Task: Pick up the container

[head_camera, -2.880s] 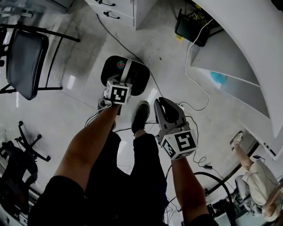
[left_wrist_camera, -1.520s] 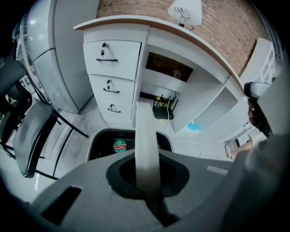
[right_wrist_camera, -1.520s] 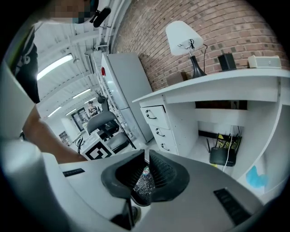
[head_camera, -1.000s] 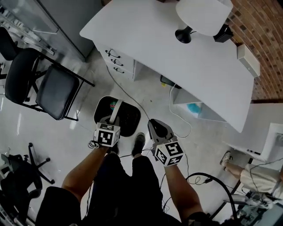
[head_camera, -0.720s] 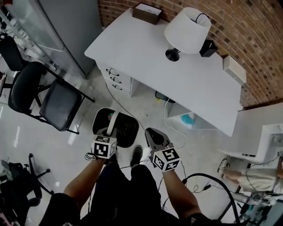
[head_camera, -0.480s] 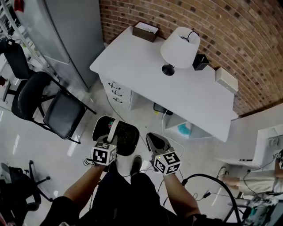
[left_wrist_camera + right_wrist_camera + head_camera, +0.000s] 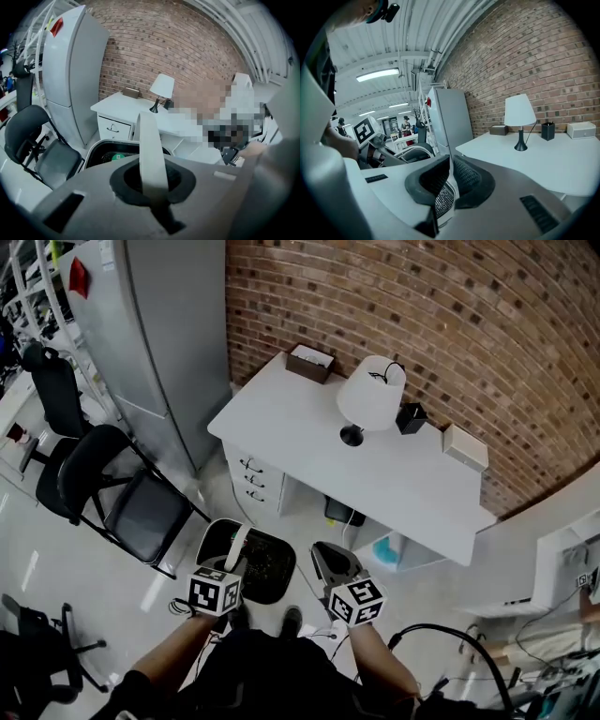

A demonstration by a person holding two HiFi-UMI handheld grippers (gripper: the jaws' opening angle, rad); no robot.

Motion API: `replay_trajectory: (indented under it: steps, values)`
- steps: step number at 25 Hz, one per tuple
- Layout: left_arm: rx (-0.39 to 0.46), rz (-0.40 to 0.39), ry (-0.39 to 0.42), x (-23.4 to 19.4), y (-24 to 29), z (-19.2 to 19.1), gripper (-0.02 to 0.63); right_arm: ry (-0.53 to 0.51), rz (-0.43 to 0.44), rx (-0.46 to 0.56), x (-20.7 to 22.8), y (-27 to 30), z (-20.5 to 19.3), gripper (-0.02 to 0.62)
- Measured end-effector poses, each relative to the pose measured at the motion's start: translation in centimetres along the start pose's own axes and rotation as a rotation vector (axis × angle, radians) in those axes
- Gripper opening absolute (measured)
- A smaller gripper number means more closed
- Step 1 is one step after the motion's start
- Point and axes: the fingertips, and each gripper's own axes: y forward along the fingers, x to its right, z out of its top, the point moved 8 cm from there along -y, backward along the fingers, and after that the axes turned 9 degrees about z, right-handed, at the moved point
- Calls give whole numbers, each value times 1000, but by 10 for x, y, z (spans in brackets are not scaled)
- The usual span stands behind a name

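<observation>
White desk (image 7: 291,423) against brick wall (image 7: 450,324). On desk: lamp with white shade (image 7: 371,395), brown box (image 7: 310,362) at far corner, small black holder (image 7: 411,418), white box (image 7: 466,446). Tall grey cabinet (image 7: 173,343) left of desk; black folding chair (image 7: 141,512) in front of it.

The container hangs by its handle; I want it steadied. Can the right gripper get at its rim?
Probably yes. The right gripper hangs beside the container with nothing between them, but its jaws are shut and must open first; the left gripper grips only the handle.
</observation>
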Motion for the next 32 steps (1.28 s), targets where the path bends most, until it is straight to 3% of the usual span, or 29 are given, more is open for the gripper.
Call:
replay_trajectory:
  steps: [7, 21, 32]
  values:
    - [-2, -1, -24, -5, -26, -1, 11, -39, -6, 32, -18, -4, 22, 8]
    - [88, 3, -59, -16, -50, 28, 11, -100, -56, 125, -28, -1, 71, 8]
    - [93, -11, -54, -12, -58, 46, 11, -137, -90, 151, -29, 3, 85, 6]
